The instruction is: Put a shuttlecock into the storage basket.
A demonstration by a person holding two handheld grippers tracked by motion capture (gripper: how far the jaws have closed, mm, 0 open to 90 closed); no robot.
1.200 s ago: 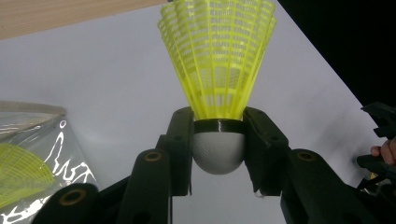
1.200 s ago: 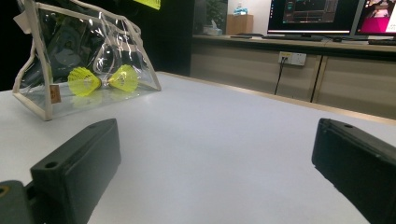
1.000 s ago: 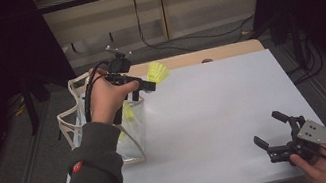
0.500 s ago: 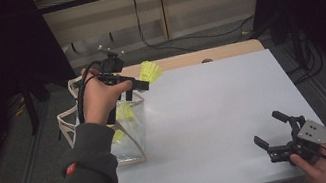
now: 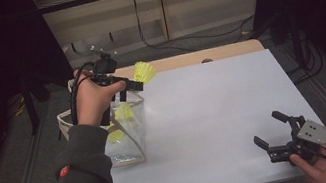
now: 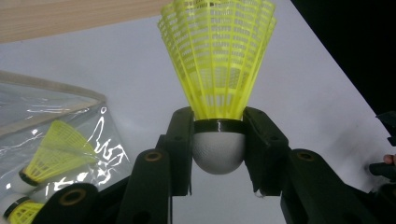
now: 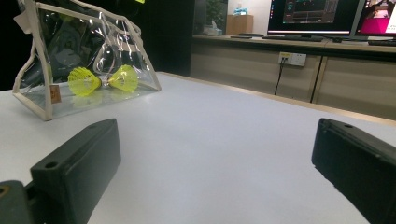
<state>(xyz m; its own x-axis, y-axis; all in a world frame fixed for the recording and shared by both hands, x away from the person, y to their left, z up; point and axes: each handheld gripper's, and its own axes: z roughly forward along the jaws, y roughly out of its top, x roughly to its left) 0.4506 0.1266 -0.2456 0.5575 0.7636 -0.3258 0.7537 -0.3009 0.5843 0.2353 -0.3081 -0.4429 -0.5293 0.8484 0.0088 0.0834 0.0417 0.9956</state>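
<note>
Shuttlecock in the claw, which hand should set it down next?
Left: its claw already grips the shuttlecock beside the clear bag; the right claw sits open, far across the table.

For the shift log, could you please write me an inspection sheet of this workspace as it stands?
Surface: white table top, bare in the middle; a strip of wood at its far edge.
Job's things: yellow shuttlecock clamped by its white cork; clear bag at the table's left edge with two more yellow shuttlecocks inside.
Clutter: nothing seen.
Grippers: left gripper shut on the shuttlecock, raised above the bag; right gripper open, low at the near right corner.
Cables: black cable trails from the left gripper; more run along the far floor.
Surroundings: wooden cabinets, monitors, dark around.
</note>
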